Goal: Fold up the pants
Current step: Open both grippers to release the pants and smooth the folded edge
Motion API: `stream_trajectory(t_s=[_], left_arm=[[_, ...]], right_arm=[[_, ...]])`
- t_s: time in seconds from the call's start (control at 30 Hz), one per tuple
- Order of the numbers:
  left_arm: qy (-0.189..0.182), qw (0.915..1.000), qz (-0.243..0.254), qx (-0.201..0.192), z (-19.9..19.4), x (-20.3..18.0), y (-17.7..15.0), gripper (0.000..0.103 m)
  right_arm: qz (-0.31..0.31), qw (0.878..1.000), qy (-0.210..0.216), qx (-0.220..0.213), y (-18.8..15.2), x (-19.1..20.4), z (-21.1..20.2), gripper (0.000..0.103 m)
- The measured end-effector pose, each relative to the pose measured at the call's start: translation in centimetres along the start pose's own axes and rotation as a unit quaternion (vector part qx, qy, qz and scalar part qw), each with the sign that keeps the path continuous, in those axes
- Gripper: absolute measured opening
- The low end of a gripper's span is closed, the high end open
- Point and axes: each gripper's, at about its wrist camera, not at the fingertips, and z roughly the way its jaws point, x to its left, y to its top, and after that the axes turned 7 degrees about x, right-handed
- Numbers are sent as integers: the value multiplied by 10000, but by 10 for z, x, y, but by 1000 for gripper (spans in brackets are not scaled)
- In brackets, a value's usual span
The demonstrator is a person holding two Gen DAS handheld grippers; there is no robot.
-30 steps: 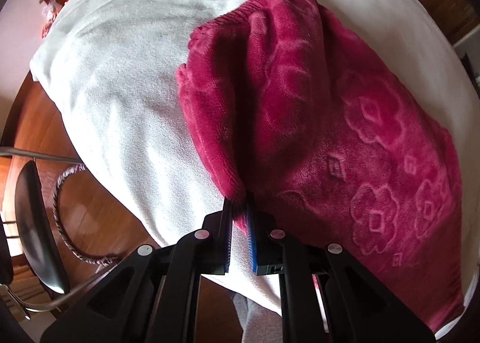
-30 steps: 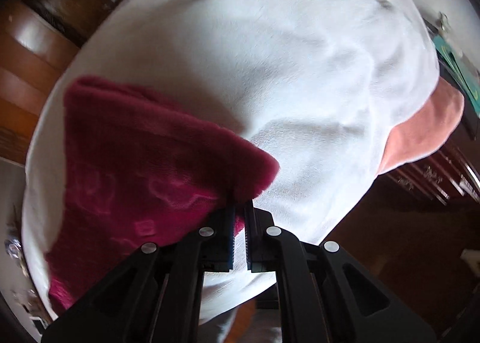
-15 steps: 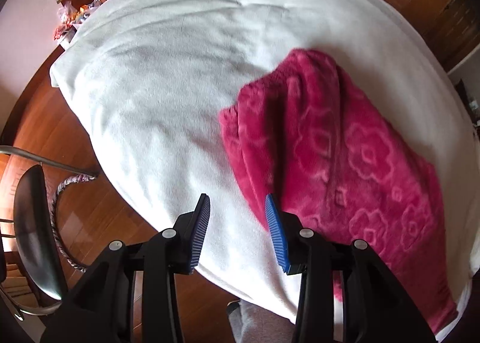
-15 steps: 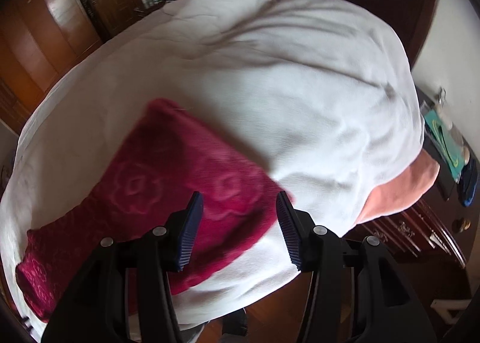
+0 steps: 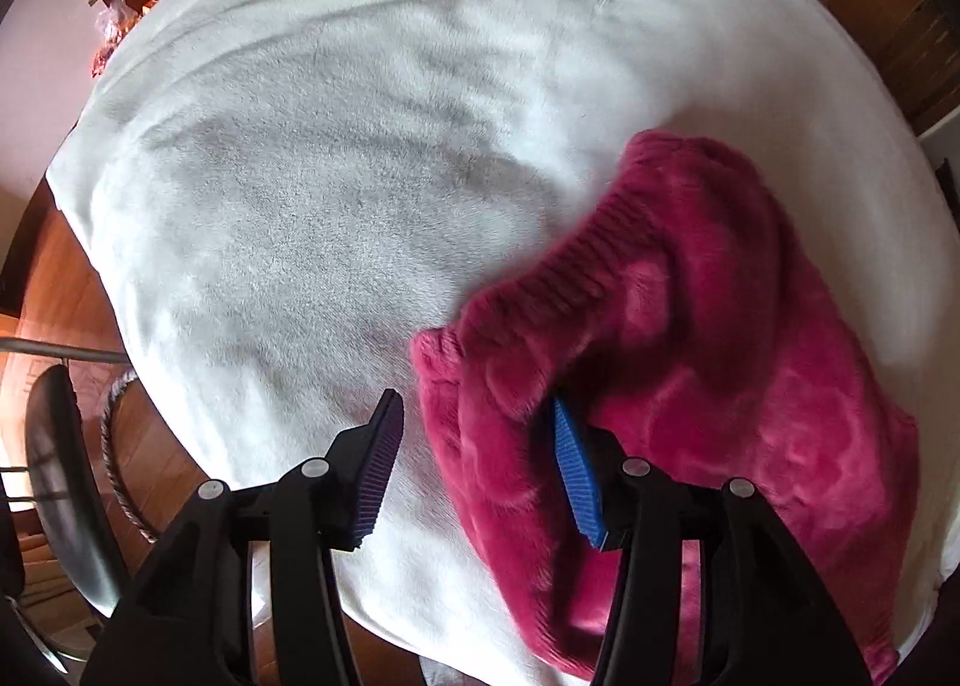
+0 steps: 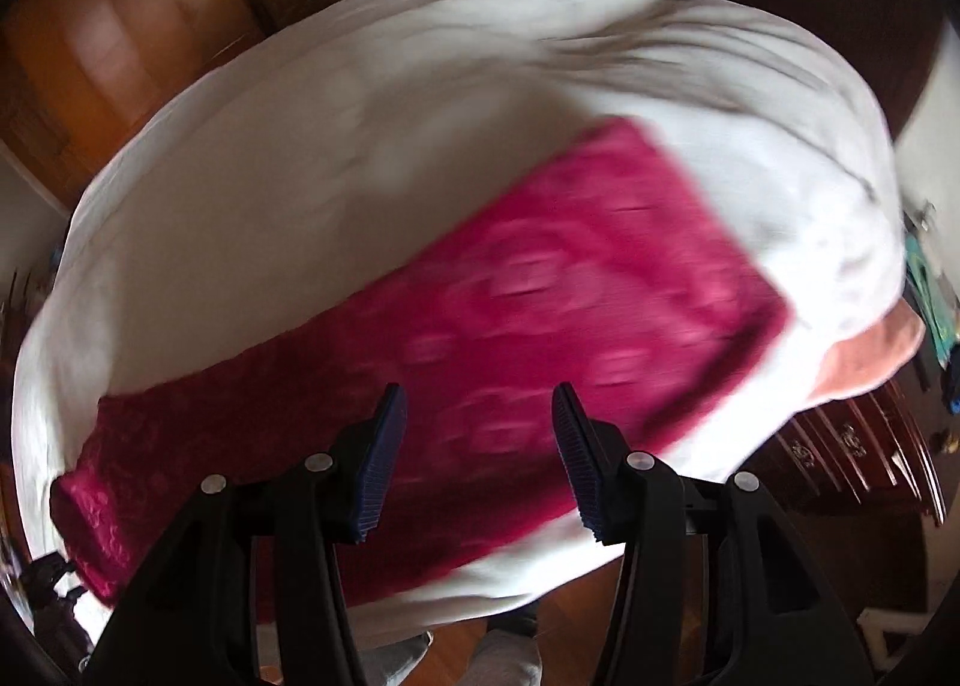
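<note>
Released since earlier, magenta fleece pants point(image 6: 480, 338), apparently folded lengthwise, flat.

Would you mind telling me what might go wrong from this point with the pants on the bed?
The pants lie near the bed's edge, so a tug could drag them off. Both the left gripper and right gripper are open, and the bunched waistband may fold unevenly if grabbed as is.

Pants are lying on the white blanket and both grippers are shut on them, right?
Not quite. The pants do lie on the white blanket, but both grippers are open. The left wrist view shows the left gripper with its fingers spread apart, and the right wrist view shows the right gripper the same, gripping nothing.
</note>
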Motion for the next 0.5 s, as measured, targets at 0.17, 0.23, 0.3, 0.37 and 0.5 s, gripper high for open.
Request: stream_trajectory(t_s=[0.17, 0.23, 0.3, 0.37, 0.5], left_arm=[[317, 9984, 210, 414, 38, 24, 10, 59], [264, 9982, 317, 428, 45, 30, 12, 68], [238, 9975, 493, 450, 47, 31, 13, 69], [230, 9958, 757, 451, 46, 30, 15, 69], [-47, 9934, 1089, 344, 22, 31, 22, 67]], right_arm=[[-311, 9988, 205, 314, -10, 78, 23, 52], [-499, 9974, 284, 438, -15, 109, 33, 52], [-685, 9954, 376, 560, -21, 139, 41, 52], [-834, 9933, 449, 663, -26, 162, 45, 52], [-1046, 9890, 607, 854, -33, 195, 54, 52]])
